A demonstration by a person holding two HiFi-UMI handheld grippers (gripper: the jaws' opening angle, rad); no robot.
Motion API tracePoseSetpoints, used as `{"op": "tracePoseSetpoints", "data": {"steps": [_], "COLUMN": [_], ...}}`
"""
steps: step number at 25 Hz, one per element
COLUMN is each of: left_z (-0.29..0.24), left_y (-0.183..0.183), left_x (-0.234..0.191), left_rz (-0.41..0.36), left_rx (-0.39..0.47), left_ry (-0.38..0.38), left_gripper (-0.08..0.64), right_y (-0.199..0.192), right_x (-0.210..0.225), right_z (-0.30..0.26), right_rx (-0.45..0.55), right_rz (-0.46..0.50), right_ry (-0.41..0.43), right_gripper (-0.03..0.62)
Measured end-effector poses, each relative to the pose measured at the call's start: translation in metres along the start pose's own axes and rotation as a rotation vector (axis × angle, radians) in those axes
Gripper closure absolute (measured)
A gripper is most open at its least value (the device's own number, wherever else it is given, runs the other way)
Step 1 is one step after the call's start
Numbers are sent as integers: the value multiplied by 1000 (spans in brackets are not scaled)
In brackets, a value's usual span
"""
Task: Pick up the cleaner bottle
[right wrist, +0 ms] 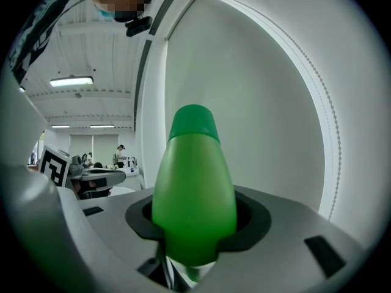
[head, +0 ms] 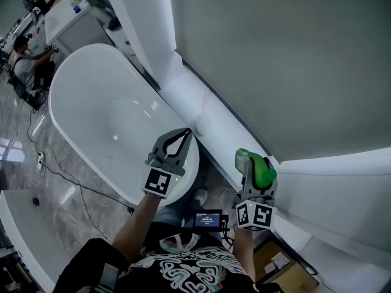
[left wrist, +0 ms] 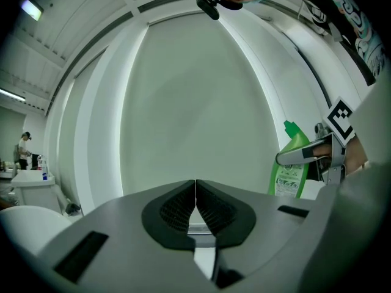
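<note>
A green cleaner bottle with a green cap is held in the air by my right gripper, shut on it, beside the white ledge. In the right gripper view the cleaner bottle fills the space between the black pads, cap pointing away. From the left gripper view the same cleaner bottle shows at the right, its label visible, held by the right gripper. My left gripper hovers over the bathtub rim, shut with nothing in it; its pads meet at the tips.
A white freestanding bathtub lies to the left. A white ledge runs along the grey wall. Cables trail on the marble floor. People stand by a counter at the far upper left. A cardboard box sits at lower right.
</note>
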State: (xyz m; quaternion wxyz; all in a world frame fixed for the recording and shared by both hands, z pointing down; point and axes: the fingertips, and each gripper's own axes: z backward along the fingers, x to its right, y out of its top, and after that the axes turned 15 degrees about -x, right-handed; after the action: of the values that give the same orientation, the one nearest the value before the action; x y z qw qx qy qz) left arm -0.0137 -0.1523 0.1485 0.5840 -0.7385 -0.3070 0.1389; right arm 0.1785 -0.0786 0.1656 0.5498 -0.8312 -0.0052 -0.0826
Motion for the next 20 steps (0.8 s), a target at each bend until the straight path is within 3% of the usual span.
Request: {"op": "tracePoseSetpoints", "data": {"steps": [10, 20], "left_z": [17, 37], "left_y": [32, 54], "left_x": [-1, -11], "left_rz": [22, 17], "left_rx": [-18, 65], "left_ry": [23, 43], "left_gripper": [541, 541], "right_y": [16, 21], "right_x": [-5, -10], "right_z": [26, 43], "right_rx": [8, 14], "right_rz": [-3, -4], "right_ry": [0, -7], "right_gripper": [390, 390]}}
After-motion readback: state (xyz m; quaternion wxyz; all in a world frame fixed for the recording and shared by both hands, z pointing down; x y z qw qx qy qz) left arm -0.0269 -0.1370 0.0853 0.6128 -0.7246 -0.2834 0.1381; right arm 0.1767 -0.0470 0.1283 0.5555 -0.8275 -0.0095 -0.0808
